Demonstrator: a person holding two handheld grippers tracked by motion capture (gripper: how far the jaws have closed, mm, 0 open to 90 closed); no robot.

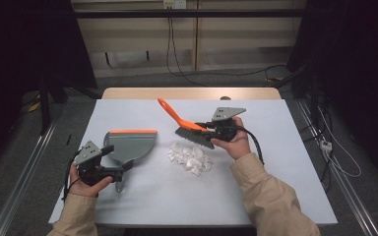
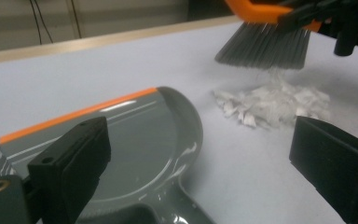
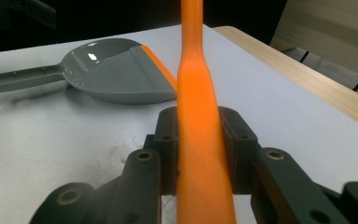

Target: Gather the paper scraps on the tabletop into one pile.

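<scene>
In the right gripper view the right gripper (image 3: pixel 200 154) has its jaws clenched on the orange handle of the brush (image 3: pixel 196 116). The high view adds that the brush bristles (image 1: pixel 195 136) hang just behind the heap of white scraps (image 1: pixel 191 158). The left gripper (image 1: pixel 120 166) sits left of that heap, at the handle of the grey dustpan (image 1: pixel 130 145) (its jaws stand apart in its own view). All lies on a pale sheet over a wooden table (image 1: pixel 192 93), dark floor around.

Tool (image 3: pixel 200 154) clamped on orange brush handle (image 3: pixel 196 93); grey dustpan (image 3: pixel 116 77) beyond.
</scene>
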